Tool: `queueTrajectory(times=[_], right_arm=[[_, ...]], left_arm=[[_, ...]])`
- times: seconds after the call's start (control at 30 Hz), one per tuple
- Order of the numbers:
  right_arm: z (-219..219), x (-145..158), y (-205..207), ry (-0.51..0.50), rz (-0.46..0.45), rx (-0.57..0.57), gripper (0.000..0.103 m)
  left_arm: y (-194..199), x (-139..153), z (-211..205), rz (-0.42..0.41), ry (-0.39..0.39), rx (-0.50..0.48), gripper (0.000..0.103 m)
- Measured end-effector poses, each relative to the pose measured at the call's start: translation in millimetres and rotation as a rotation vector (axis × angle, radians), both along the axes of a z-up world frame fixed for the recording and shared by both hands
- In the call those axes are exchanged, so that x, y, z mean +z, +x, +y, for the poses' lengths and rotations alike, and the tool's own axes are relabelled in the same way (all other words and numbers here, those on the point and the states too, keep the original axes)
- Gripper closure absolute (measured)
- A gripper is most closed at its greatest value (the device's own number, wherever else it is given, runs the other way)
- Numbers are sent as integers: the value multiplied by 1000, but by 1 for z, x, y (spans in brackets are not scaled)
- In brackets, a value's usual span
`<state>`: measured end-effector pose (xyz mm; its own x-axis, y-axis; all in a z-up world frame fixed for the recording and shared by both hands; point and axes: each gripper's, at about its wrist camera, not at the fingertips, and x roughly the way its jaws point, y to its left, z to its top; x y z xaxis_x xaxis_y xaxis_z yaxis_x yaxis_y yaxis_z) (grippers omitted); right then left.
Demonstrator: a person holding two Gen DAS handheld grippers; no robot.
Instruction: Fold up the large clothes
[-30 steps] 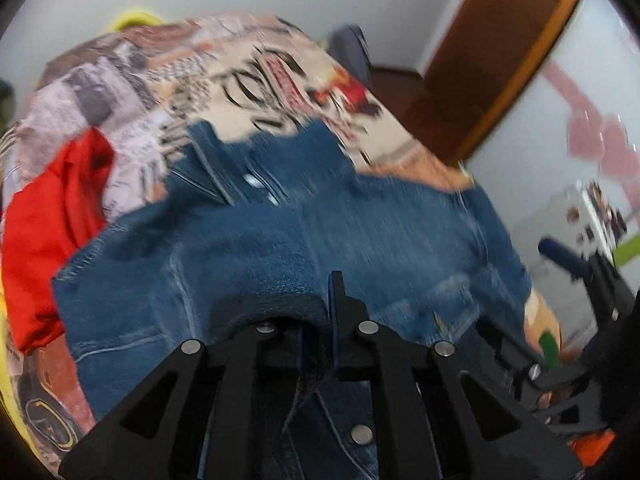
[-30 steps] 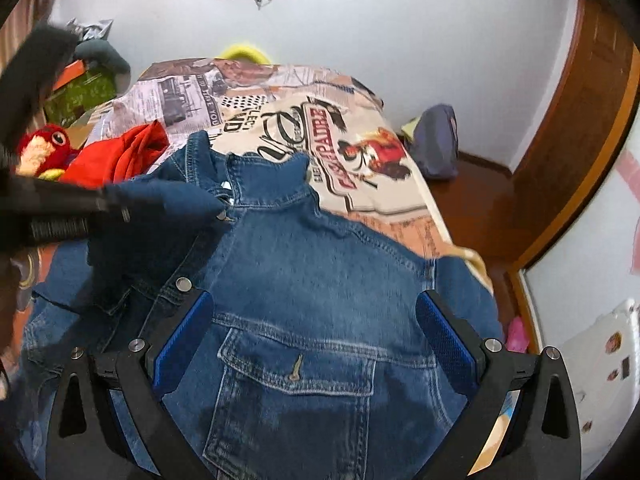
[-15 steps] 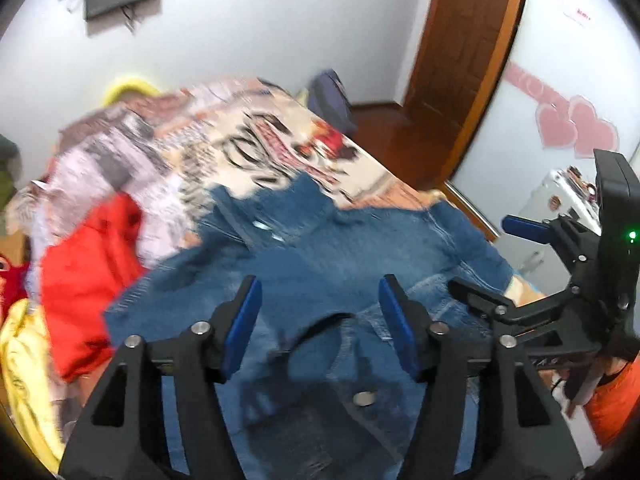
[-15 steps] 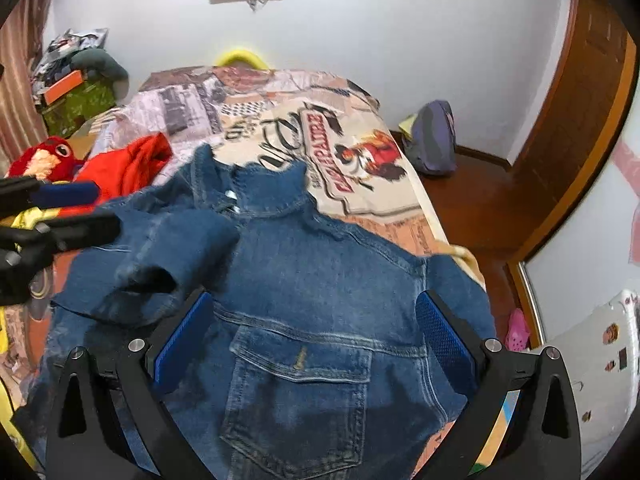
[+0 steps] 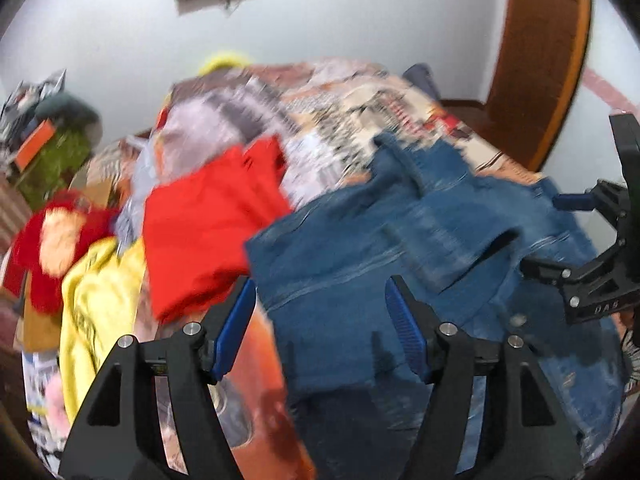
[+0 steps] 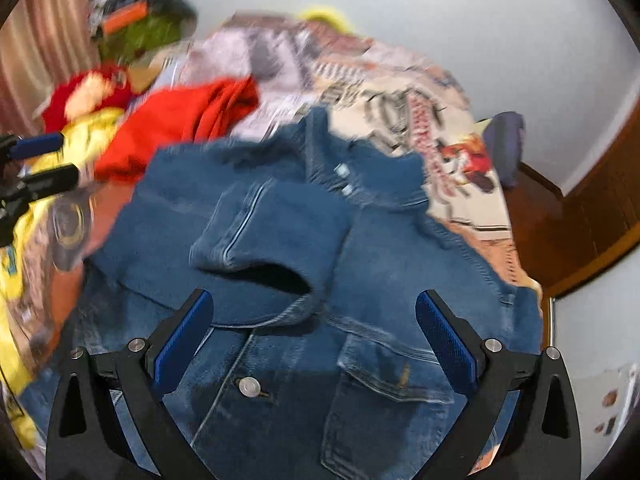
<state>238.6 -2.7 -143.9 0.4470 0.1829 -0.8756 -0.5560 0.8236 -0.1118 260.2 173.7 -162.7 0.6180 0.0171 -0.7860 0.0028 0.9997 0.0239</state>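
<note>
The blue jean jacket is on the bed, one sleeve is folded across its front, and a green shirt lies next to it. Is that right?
Almost. The denim jacket does lie on the bed with one sleeve folded across its front, but the shirt next to it is red, not green. The right wrist view shows this most clearly.

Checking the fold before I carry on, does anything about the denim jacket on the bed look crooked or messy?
The denim jacket lies front up, and its sleeve is folded across the chest at a slant, its cuff gaping open instead of lying flat. Otherwise nothing stands out. Both grippers are open and hold nothing.
</note>
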Motion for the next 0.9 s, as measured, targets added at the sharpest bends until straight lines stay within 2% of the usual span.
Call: queueTrajectory(times=[0.13, 0.3, 0.33, 0.4, 0.53, 0.77, 0.9], right_arm=[[24, -27, 9, -104, 38, 52, 4], [52, -40, 12, -196, -59, 135, 5], [56, -43, 14, -199, -60, 150, 6], [64, -48, 18, -201, -48, 169, 15], [73, -52, 24, -179, -29, 201, 23], [60, -41, 21, -79, 94, 189, 24], [61, -40, 12, -67, 83, 211, 24]], left_arm=[[-2, -38, 19, 78, -8, 41, 37], [-3, -77, 26, 148, -26, 68, 37], [-3, -82, 27, 157, -30, 68, 37], [-1, -89, 28, 166, -30, 70, 37], [4, -95, 31, 171, -50, 72, 37], [12, -111, 25, 201, -60, 76, 37], [11, -114, 22, 204, -43, 79, 37]])
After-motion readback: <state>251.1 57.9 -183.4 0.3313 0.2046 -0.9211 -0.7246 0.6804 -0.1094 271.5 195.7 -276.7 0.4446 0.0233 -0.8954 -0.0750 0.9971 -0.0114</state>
